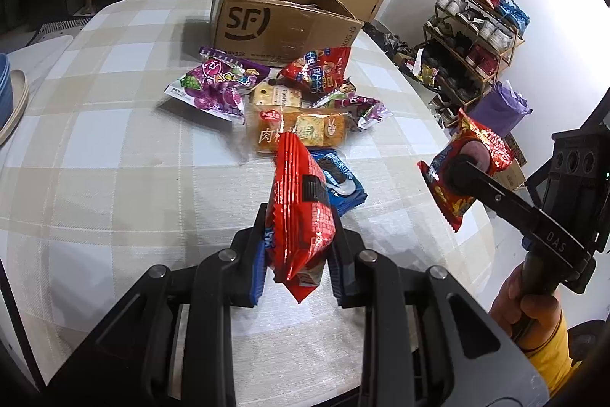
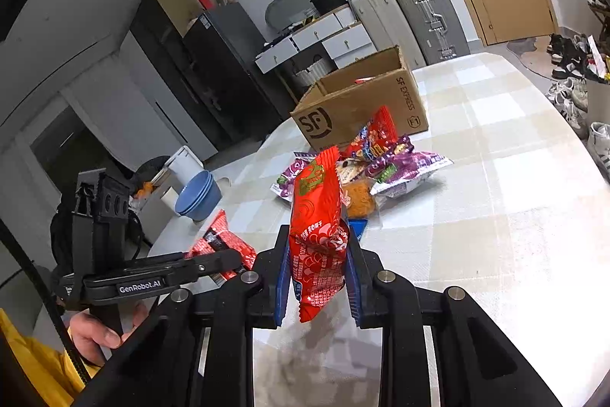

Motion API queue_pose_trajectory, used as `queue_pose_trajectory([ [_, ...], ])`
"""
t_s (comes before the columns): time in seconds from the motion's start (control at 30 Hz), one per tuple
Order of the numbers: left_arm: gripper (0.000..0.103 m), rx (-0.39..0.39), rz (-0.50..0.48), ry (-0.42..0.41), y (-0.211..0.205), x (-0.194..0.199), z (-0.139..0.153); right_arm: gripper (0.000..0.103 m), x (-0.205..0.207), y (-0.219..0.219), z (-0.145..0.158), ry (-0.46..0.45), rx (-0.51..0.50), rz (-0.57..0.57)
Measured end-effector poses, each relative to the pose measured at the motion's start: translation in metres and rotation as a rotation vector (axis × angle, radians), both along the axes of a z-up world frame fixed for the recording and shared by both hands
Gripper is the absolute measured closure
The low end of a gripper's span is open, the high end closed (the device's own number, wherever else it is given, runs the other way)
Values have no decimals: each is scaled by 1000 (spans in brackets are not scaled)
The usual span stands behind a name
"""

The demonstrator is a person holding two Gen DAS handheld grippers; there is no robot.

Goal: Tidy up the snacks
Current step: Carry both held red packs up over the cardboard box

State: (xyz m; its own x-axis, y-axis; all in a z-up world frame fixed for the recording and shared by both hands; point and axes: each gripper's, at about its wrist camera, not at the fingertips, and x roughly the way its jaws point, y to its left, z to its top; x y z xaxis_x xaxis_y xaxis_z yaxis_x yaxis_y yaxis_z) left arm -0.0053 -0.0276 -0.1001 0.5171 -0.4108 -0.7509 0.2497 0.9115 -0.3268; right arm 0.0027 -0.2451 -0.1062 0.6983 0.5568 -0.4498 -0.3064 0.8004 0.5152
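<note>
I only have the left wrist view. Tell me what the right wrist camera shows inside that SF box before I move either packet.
Observer: From the right wrist view the cardboard box is open at the top, and something red shows just above its rim; what it is I cannot tell.
Operator: Report what sits left of the table.
Observer: A stack of blue bowls stands there, off the checked tablecloth.
Operator: Confirm the right gripper's hold.
Observer: The right gripper has its jaws shut on a red snack packet, held upright above the table.
Operator: And the left?
Observer: The left gripper is shut on another red packet, seen side-on.
</note>
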Motion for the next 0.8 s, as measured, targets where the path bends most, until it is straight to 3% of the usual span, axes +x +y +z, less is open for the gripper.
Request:
queue_pose_trajectory([
  [0.43, 80, -37, -9, -19, 4, 11, 13, 78, 23, 12, 34, -57, -14, 37],
  [0.57, 80, -60, 13, -55, 16, 27, 32, 78, 40, 19, 56, -89, -30, 65],
  [0.8, 80, -114, 69, -139, 47, 68, 80, 78, 85, 22, 94, -100, 79, 112],
])
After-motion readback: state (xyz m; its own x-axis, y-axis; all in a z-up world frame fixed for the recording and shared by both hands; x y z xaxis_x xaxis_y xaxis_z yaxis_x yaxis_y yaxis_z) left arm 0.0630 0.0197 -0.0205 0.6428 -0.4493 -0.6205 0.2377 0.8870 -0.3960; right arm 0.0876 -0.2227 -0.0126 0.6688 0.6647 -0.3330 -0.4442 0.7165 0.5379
